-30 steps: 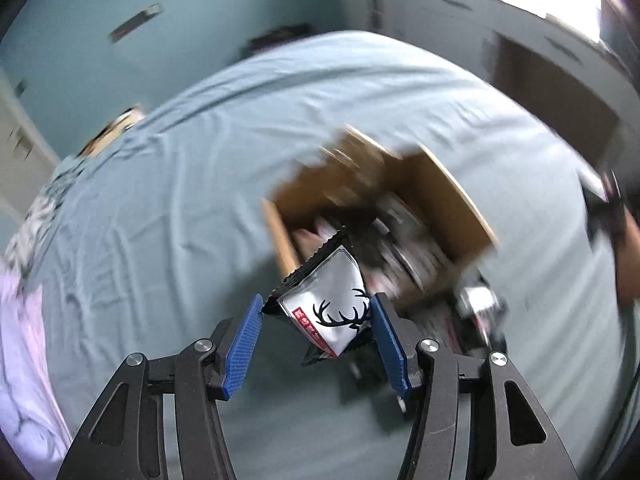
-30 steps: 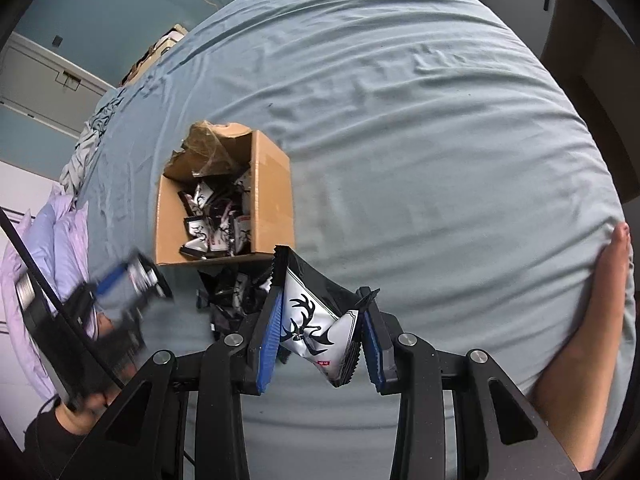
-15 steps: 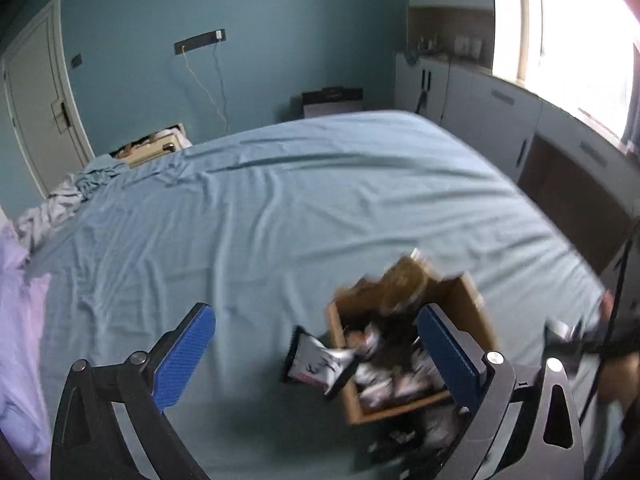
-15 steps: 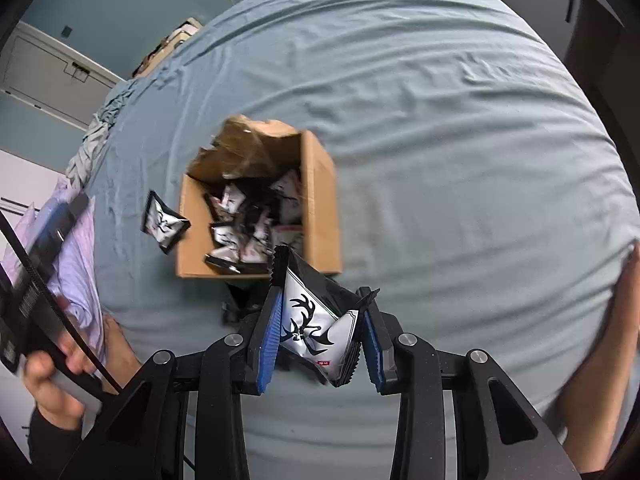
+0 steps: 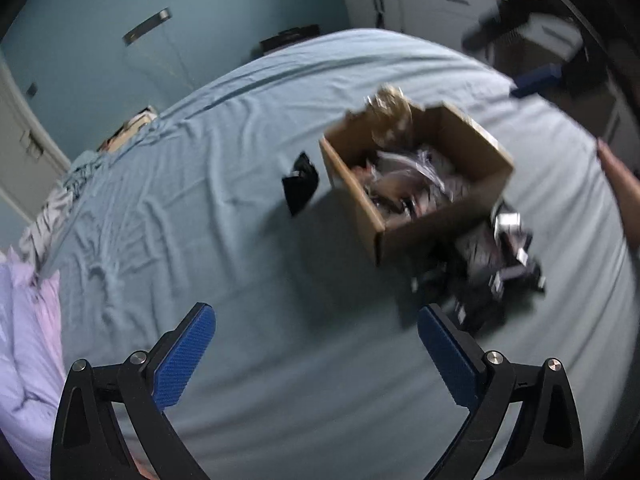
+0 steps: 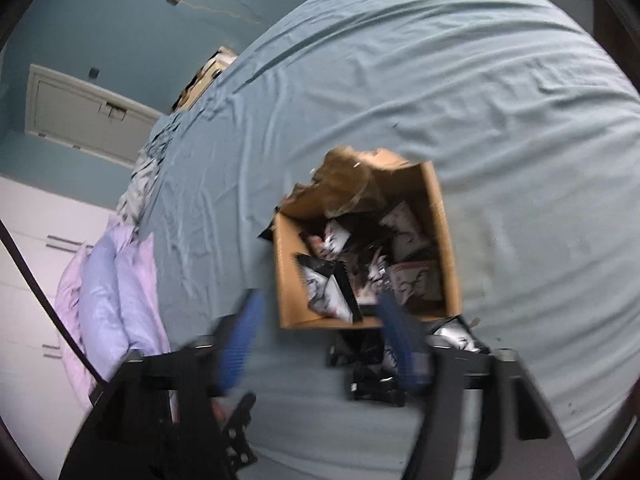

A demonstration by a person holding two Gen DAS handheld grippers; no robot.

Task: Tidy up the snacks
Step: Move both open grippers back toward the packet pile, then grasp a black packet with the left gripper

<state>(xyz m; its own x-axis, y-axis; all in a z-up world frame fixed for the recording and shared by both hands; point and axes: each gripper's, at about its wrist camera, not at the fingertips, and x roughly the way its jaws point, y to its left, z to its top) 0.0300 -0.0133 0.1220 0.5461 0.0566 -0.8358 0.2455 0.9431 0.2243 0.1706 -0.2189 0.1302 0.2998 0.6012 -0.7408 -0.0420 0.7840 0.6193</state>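
Left gripper [image 5: 316, 334]: jaws spread wide, nothing between the ribbed blue pads [image 5: 182, 362], hanging over the bedsheet [image 5: 208, 184]. Sheet is grey-blue fabric, creased, matte.

Cardboard box [image 5: 432, 224] sits ahead and to the right of the left gripper: open top, plain brown corrugated walls, a crumpled brown paper or torn flap at its far end. Inside is a jumble of foil snack packets, blurred in this view. One dark packet [image 5: 300, 184] lies alone on the sheet just left of the box, ahead of the gripper, apart from the wall. A loose pile of packets [image 5: 496, 264] sits on the sheet against the near right corner of the box, just beyond the right pad.

Right gripper [image 6: 320, 340]: motion-blurred, blue pads [image 6: 240, 344] apart, released, nothing clamped. Box [image 6: 288, 280] is directly ahead, its near wall between the fingertips. Silver-and-black glossy pouches [image 6: 332, 288] with serrated edges are piled inside, some with an antler print. More of them [image 6: 456, 336] on the sheet at the right finger, outside the box.

Lilac quilt [image 6: 108, 292], puffy and soft, far left of the right gripper.
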